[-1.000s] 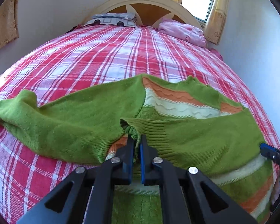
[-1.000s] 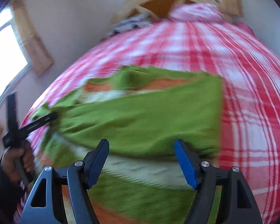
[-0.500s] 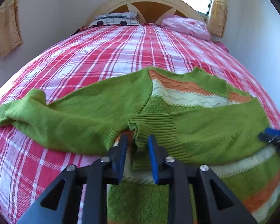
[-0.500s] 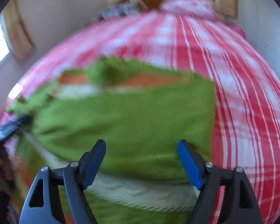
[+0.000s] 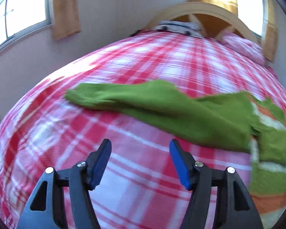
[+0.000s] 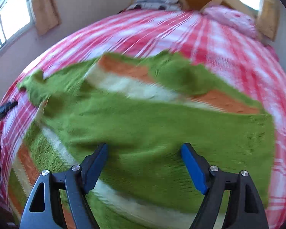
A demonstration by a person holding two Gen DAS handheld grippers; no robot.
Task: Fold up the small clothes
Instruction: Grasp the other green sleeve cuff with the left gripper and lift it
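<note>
A: Sweater (image 6: pixel 143 126) lies flat mid-bed on the plaid bedspread (image 5: pixel 124 171), one sleeve already across the body, the other sleeve (image 5: pixel 135 97) stretched toward the bed's left edge.

B: Claws?

A: Left gripper (image 5: pixel 140 160) has just been opening, spread, nothing between, over bare plaid. Right gripper (image 6: pixel 144 165) has also been opening, spread over the knit, pinching nothing.

B: Next step?

A: Probably the loose sleeve. Left should pinch the cuff only, not the bedspread, and carry it over the body flat.
</note>
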